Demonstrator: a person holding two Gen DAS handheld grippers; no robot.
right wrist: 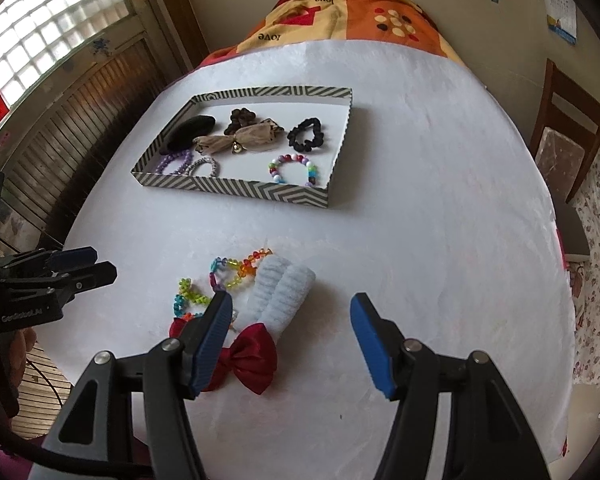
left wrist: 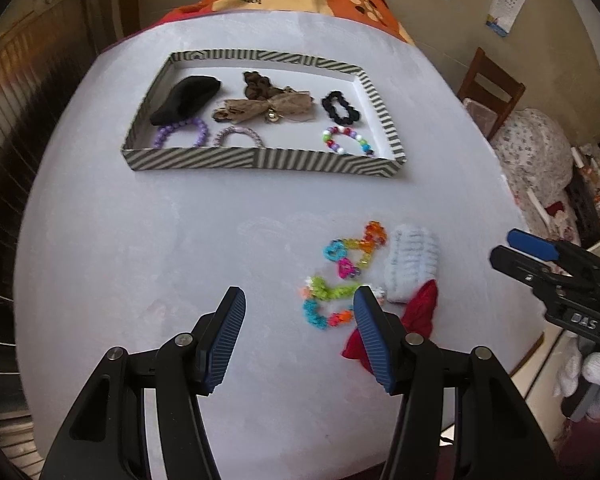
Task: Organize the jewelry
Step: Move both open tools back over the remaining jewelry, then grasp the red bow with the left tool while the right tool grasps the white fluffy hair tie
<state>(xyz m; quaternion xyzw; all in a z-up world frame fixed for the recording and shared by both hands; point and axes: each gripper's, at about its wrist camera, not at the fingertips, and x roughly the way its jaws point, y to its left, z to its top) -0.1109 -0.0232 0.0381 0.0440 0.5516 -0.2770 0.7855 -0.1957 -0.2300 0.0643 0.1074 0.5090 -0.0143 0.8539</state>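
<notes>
While both grippers hang above the white table (left wrist: 140,240) with jaws spread wide and nothing between them, each camera catches the other from the side. The left gripper (left wrist: 300,320) has its right pad over the edge of the rainbow bead chain (left wrist: 340,276). The right gripper (right wrist: 292,320) has its left pad just over the red bow (right wrist: 248,356).

The right wrist view shows the bow whole, touching the pale blue scrunchie (right wrist: 284,292); from the left wrist only a red scrap shows behind the pad. The left wrist view shows the chain spread out; in the other it is partly hidden.

Farther off sits the striped tray (left wrist: 260,160), well apart from this pile. Inside lie a black pouch (left wrist: 184,98), a brown bow (left wrist: 268,104), a black scrunchie (left wrist: 340,108), a purple bracelet (left wrist: 180,132), a lilac tie (left wrist: 238,136) and a bead bracelet (left wrist: 348,142).
</notes>
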